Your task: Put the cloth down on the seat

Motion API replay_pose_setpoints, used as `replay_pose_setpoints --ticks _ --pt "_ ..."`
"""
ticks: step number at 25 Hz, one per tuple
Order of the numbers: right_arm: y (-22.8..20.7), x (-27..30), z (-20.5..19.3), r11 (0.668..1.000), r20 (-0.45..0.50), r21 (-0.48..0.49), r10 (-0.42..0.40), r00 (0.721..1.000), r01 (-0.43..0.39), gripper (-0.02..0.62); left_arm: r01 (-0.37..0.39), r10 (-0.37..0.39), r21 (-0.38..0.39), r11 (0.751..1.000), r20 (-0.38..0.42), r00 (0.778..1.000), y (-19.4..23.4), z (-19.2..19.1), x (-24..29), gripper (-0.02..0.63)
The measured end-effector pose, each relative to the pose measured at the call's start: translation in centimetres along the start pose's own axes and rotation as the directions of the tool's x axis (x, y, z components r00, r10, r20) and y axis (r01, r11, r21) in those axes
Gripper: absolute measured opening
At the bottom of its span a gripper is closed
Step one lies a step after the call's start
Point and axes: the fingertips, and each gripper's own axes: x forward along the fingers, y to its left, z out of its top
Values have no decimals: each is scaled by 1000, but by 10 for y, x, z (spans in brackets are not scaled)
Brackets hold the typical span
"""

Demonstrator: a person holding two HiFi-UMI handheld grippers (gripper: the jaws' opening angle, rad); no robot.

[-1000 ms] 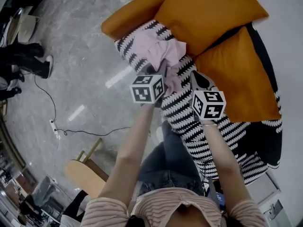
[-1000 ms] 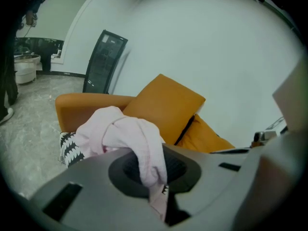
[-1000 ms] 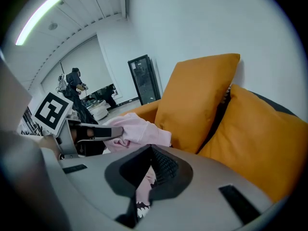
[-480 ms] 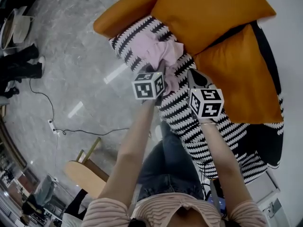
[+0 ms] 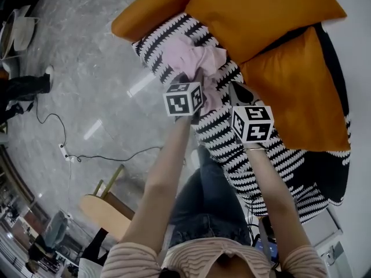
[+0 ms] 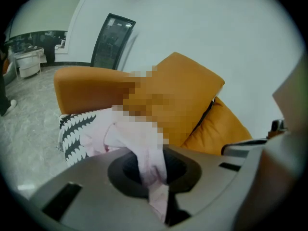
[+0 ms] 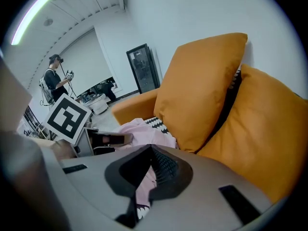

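Currently, most of the head view is taken up by a grey floor (image 5: 87, 86). Set on it is an orange sofa whose seat (image 5: 232, 138) is covered in a black-and-white zigzag throw. Two orange cushions are propped at the back: a large one (image 5: 261, 10) and a second one (image 5: 295, 91) beside it, with a dark gap between them.

The pink cloth (image 5: 191, 57) is bunched on the seat near its front corner, just in front of the large cushion. Most of it is lying on the throw, and one fold is lifted into the left gripper (image 5: 198, 76).

Left gripper: its jaws are closed on that fold. In the left gripper view the fabric is pinched right through the jaw slot.

Right gripper (image 5: 236, 90): it is held over the seat just beside the cloth's edge and is not seen touching it. Its tips are drawn together with nothing clamped. Only a strip of cloth and throw is visible through the slot beneath them.

In the right gripper view a person (image 7: 55, 81) is seen standing far off in the background.
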Motion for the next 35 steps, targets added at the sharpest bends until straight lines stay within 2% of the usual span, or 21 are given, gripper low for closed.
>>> replay_pose_setpoints --ticks 11,17,21,26,30,35 --pt "5 16 -13 1000 -31 -3 -4 999 4 8 -13 13 29 999 -20 1000 9 2 13 43" --pt "5 32 -17 999 -65 -45 -6 998 3 8 -33 37 67 997 -57 998 11 0 22 43" --pt "3 36 -15 1000 -68 -28 -9 998 8 8 -52 59 85 995 -80 995 13 1 25 46" --pt "4 36 -14 1000 -66 -28 -9 998 8 8 -90 101 99 991 -103 990 17 0 27 121" --pt "4 32 -13 1000 -59 -21 -9 998 8 8 -123 131 83 989 -98 986 19 1 24 181" --pt "7 28 -10 1000 -46 -23 -9 999 8 8 -154 161 77 985 -87 983 21 1 18 219"
